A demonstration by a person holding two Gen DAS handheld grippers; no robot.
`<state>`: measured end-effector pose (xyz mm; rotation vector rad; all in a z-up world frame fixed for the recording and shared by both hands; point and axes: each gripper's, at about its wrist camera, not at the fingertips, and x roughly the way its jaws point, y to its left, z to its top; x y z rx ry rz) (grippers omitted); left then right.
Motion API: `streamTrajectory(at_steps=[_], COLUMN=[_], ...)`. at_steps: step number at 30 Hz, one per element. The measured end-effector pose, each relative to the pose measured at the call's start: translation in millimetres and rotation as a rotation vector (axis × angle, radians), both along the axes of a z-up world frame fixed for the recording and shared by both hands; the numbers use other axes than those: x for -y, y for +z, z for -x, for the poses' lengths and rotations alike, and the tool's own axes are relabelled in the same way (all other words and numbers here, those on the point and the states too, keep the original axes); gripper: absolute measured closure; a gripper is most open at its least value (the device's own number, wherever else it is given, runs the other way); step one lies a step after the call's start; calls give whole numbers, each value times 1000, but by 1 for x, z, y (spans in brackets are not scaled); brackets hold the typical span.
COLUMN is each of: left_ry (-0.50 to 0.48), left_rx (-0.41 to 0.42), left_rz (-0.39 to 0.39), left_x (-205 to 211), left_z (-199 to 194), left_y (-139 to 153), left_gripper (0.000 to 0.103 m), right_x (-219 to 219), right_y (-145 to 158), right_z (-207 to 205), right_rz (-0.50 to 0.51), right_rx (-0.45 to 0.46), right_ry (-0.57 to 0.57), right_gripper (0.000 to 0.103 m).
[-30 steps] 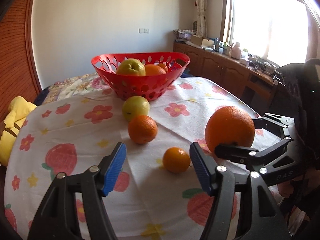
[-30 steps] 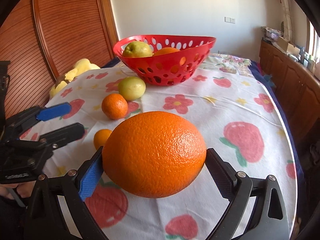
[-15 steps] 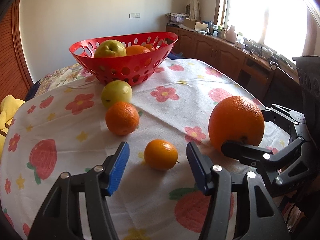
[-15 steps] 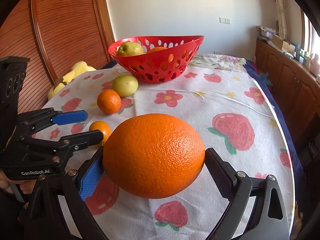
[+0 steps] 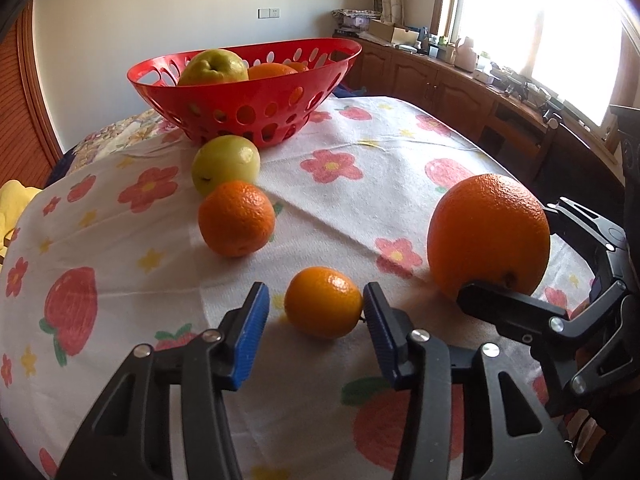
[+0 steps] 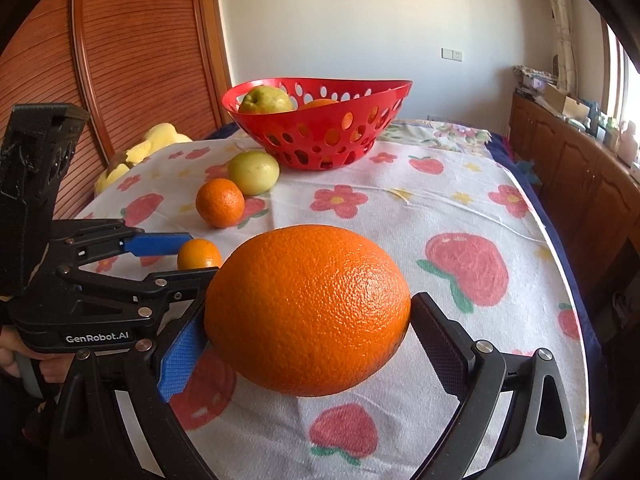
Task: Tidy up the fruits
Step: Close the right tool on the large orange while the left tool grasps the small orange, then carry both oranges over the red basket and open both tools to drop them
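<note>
Left claw (image 5: 316,312): closing around the small orange (image 5: 323,302); narrower than a second ago, now bracketing the fruit. Right-hand pad touching or nearly touching its skin, a sliver of cloth visible at the left-hand pad; no firm grip yet.
Right claw (image 6: 304,344): clamped on the large orange (image 6: 307,310), both pads pressed into its flanks; unchanged over the last second.
Change: left claw lower and nearer the fruit than before, small orange now between the pads instead of ahead of them.
Meaning for task: probably a second fruit about to be secured, both then ready for the red basket (image 5: 264,98); basket holding a green apple and at least one orange already.
Still loose on the worktop (image 5: 400,168): a medium orange (image 5: 236,218) touching or just beside a green apple (image 5: 225,164), both close in front of the basket.
Room for moving: open cloth between the large orange and the basket on the window side; direct line from the small orange partly blocked by the two loose fruits, so likely a lift over them.
Edges: worktop rim curving away near the right claw; claws near each other, little slack between them; small orange round, liable to roll if pinched off-centre.
</note>
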<state>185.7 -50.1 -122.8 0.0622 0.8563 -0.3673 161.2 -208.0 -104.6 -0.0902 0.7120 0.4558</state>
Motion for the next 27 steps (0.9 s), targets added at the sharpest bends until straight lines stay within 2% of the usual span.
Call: streamTrajectory(at_steps=[2, 5, 14, 27], left_ry=[-11, -10, 15, 38], left_rx=[1, 16, 64, 134], left_rz=[8, -4, 45, 65], left_x=[0, 1, -17, -30], left_z=[2, 6, 25, 39], left_y=[0, 0, 16, 39], left_gripper=[66, 66, 66, 66], right_x=[0, -1, -1, -1], right_y=[0, -1, -1, -1], right_z=[0, 1, 1, 1], right_rz=[-2, 2, 6, 1], right_rx=[1, 6, 8, 7], right_ry=[-1, -1, -1, -2], right_gripper=[5, 5, 5, 5])
